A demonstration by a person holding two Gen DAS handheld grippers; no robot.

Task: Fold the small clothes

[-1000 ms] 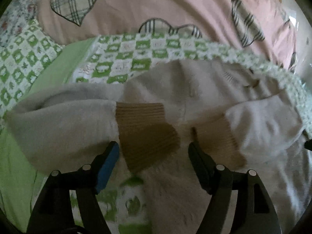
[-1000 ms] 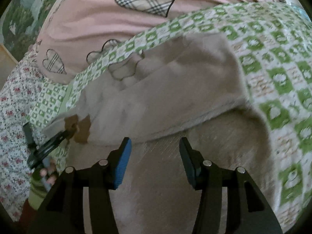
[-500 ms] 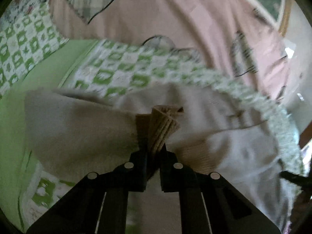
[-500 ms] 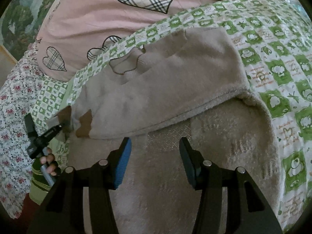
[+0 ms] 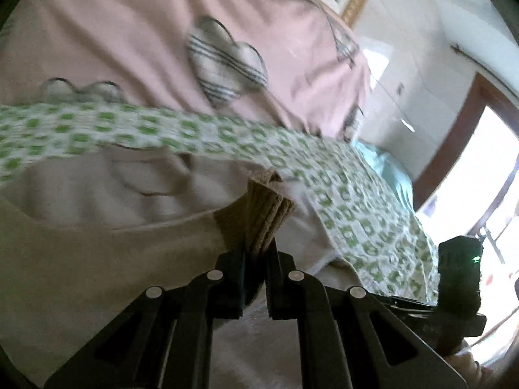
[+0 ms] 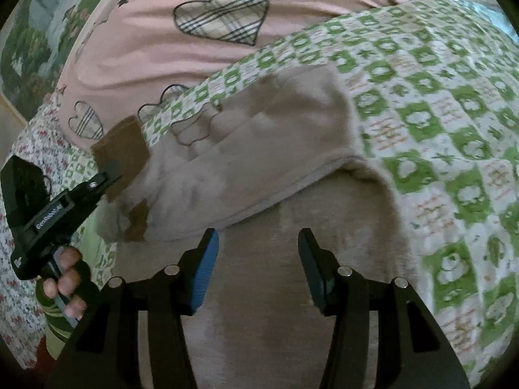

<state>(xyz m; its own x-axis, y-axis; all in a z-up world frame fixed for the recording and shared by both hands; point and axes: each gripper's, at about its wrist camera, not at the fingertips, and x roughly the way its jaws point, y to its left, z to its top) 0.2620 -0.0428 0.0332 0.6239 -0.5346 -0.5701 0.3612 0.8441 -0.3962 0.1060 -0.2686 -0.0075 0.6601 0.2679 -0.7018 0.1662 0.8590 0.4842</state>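
A small beige fleece garment (image 6: 259, 149) with brown ribbed cuffs lies on the green checked bedspread (image 6: 438, 123). My left gripper (image 5: 254, 253) is shut on a brown ribbed cuff (image 5: 262, 217) and holds it lifted above the beige garment (image 5: 97, 243). In the right wrist view the left gripper (image 6: 107, 175) shows at the left, pinching that cuff (image 6: 120, 149). My right gripper (image 6: 258, 256) is open and empty, over the garment's near part. A second brown cuff (image 6: 138, 220) lies flat below the lifted one.
A pink duvet with plaid hearts (image 6: 211, 16) lies behind the garment. A floral sheet (image 6: 19, 227) is at the left. In the left wrist view the right gripper's body (image 5: 459, 278) shows at the right, with a bright doorway (image 5: 480, 175) beyond.
My left gripper closed on the brown cuff, then lifted it and swung right across the garment. My right gripper stayed open over the garment's near part.
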